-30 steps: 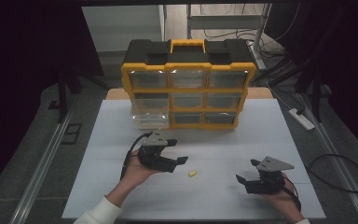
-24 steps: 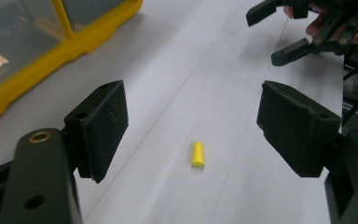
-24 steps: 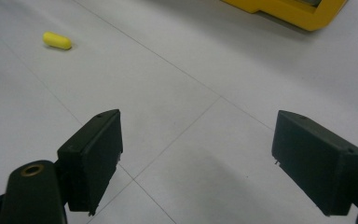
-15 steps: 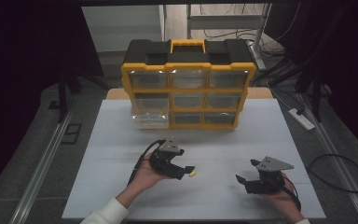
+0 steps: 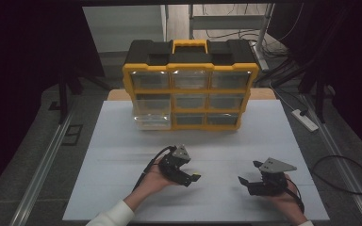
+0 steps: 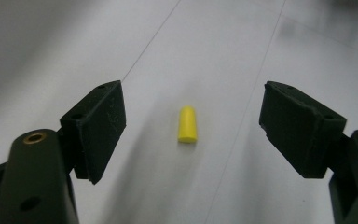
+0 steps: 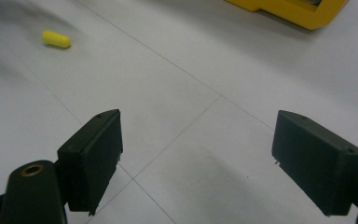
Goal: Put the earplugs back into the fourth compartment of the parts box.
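A small yellow capsule-shaped piece (image 6: 187, 124) lies flat on the white table (image 5: 118, 141). My left gripper (image 6: 193, 95) is open and hangs low over the piece, one black jaw on each side with clear gaps and no contact. From above, the left gripper (image 5: 189, 178) points right, and the yellow piece (image 5: 196, 177) shows at its tips. My right gripper (image 5: 246, 181) rests open near the front right of the table, with nothing between its jaws. In the right gripper view (image 7: 198, 135), the yellow piece (image 7: 56, 38) lies far off at the upper left.
A yellow and black drawer organizer (image 5: 191, 89) stands at the back of the table, its lower left clear drawer (image 5: 152, 121) pulled out. A power strip (image 5: 304, 120) and a cable (image 5: 344, 174) lie on the floor to the right.
My left gripper has moved right and down across the table until its jaws straddle the yellow piece. The right gripper has stayed where it was.
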Demonstrator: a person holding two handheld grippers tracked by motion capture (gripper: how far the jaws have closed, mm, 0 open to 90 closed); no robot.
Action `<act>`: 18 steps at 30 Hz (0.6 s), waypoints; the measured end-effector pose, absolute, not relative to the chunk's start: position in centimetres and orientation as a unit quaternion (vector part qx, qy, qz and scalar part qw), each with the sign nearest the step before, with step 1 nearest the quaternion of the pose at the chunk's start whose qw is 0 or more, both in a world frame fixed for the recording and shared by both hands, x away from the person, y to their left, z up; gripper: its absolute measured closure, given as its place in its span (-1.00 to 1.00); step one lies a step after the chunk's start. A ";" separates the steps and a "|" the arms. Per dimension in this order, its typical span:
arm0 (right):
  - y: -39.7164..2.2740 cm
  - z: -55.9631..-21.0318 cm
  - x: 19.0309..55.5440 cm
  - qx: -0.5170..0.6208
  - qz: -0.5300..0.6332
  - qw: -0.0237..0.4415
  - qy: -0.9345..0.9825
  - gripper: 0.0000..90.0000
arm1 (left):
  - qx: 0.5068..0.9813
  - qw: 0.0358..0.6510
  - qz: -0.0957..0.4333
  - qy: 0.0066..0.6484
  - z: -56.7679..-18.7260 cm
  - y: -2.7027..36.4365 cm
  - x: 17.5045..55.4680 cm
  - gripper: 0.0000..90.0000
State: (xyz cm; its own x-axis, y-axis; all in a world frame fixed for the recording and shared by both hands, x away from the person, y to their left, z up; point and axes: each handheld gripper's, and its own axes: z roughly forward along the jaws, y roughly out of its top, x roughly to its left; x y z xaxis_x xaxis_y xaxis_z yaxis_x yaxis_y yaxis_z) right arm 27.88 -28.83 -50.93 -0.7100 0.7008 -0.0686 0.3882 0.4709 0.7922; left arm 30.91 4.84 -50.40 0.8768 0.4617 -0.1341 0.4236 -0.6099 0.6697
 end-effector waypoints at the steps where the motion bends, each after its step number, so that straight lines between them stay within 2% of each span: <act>1: -28.8 -50.9 27.9 0.326 0.397 0.196 0.835 -0.62 | 0.898 0.363 0.025 0.247 -50.6 4.7 31.0 -0.51; 13: -28.8 -50.9 27.9 0.327 0.397 0.196 0.835 -0.62 | 0.916 0.321 0.032 0.238 -52.1 3.3 31.1 -0.50; 16: -28.8 -50.9 27.9 0.326 0.397 0.196 0.835 -0.62 | 0.916 0.320 0.033 0.238 -52.1 3.2 31.1 -0.45; 18: -28.8 -50.9 27.9 0.325 0.397 0.196 0.835 -0.62 | 0.918 0.320 0.031 0.230 -52.1 3.2 31.0 -0.34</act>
